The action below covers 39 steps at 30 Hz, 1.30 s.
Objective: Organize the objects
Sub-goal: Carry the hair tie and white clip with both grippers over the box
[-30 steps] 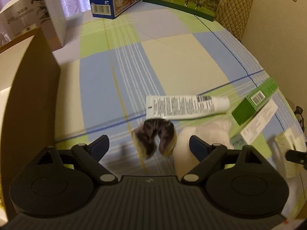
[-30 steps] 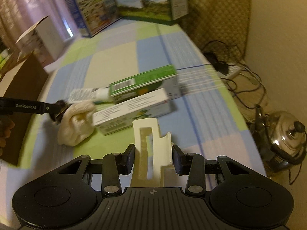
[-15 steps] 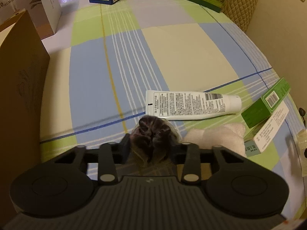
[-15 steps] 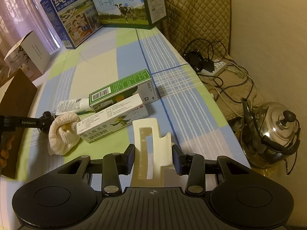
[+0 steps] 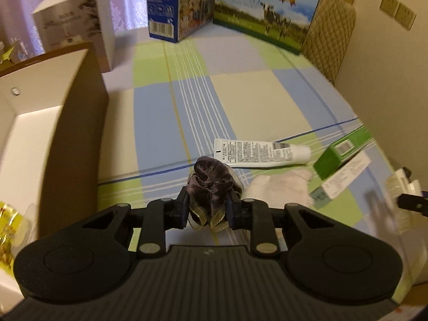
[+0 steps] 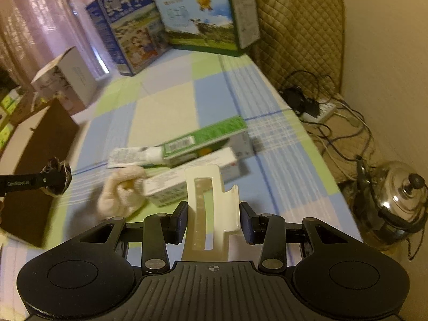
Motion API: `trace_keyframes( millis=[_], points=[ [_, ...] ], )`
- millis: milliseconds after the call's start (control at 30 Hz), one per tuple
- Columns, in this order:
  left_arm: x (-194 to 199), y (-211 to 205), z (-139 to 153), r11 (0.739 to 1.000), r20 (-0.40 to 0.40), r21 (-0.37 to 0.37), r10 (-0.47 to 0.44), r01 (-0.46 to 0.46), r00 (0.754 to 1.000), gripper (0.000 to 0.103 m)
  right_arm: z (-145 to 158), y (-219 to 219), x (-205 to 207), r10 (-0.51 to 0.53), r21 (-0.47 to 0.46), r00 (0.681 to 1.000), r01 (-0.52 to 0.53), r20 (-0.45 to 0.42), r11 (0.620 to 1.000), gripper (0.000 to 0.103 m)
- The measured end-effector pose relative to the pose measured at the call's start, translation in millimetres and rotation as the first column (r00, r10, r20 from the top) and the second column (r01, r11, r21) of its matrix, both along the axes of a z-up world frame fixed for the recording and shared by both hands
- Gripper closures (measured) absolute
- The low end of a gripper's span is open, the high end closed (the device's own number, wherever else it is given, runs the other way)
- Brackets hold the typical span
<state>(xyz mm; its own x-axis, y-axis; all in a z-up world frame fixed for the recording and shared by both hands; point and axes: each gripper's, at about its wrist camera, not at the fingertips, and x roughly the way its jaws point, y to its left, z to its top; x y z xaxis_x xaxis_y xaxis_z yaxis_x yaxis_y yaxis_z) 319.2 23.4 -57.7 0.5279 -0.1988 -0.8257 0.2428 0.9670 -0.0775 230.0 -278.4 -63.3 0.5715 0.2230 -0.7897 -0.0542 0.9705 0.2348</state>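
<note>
My left gripper (image 5: 206, 208) is shut on a dark purple scrunchie (image 5: 210, 184), lifted off the checked tablecloth; the right wrist view shows it at far left, scrunchie (image 6: 57, 175) in its tip. My right gripper (image 6: 213, 220) is shut on a cream plastic hook-shaped holder (image 6: 210, 200), held upright above the table. On the cloth lie a white tube (image 5: 260, 152), a rolled white cloth (image 5: 278, 190), a green carton (image 5: 342, 151) and a white carton (image 5: 345, 175) side by side.
An open brown box with a white inside (image 5: 53, 123) stands at the left, yellow packets (image 5: 10, 230) near it. A white box (image 5: 77, 29) and two milk cartons (image 5: 264, 13) stand at the back. Right of the table, a steel kettle (image 6: 396, 203) and cables sit on the floor.
My left gripper closed on the scrunchie and lifted it off the cloth, drawing back from the tube. My right gripper rose slightly, still gripping the cream holder.
</note>
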Motion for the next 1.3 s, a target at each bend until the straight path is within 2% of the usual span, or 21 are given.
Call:
trace_keyframes(
  millis=[200, 367, 533, 733, 900, 1033, 1167, 1300],
  points=[
    [-36.5, 19.7, 31.7, 0.998, 0.045, -0.054, 0.031, -0.028, 0.999, 0.081, 14.9, 28.7, -4.4, 0.079, 0.056, 0.997, -0.081, 0.025, 0.995, 0.065],
    [-61.0, 43.9, 51.1, 0.994, 0.077, -0.082, 0.083, -0.077, 0.994, 0.081, 24.6, 69.9, -8.9, 0.190, 0.121, 0.981, -0.194, 0.044, 0.974, 0.065],
    [-78.7, 84.2, 65.5, 0.982, 0.108, -0.085, 0.177, -0.168, 0.978, 0.081, 31.2, 127.9, -12.4, 0.323, 0.194, 0.944, -0.329, 0.066, 0.924, 0.065],
    [-92.5, 139.1, 78.7, 0.962, 0.142, -0.055, 0.271, -0.266, 0.952, 0.081, 38.6, 203.9, -10.0, 0.466, 0.243, 0.878, -0.479, 0.110, 0.844, 0.065],
    [-91.5, 182.0, 83.4, 0.947, 0.160, -0.022, 0.320, -0.321, 0.934, 0.081, 43.8, 265.7, -0.6, 0.539, 0.247, 0.829, -0.559, 0.149, 0.791, 0.065],
    [-80.7, 207.6, 82.9, 0.942, 0.166, 0.000, 0.331, -0.336, 0.929, 0.080, 43.3, 306.9, 15.0, 0.566, 0.237, 0.808, -0.589, 0.166, 0.772, 0.065],
    [-63.0, 227.1, 80.6, 0.942, 0.160, 0.013, 0.328, -0.335, 0.931, 0.080, 41.4, 338.7, 35.3, 0.579, 0.221, 0.798, -0.602, 0.166, 0.767, 0.065],
    [-39.3, 240.4, 72.0, 0.943, 0.143, 0.020, 0.325, -0.331, 0.935, 0.080, 31.8, 361.3, 58.9, 0.576, 0.195, 0.804, -0.594, 0.146, 0.780, 0.065]
  ],
)
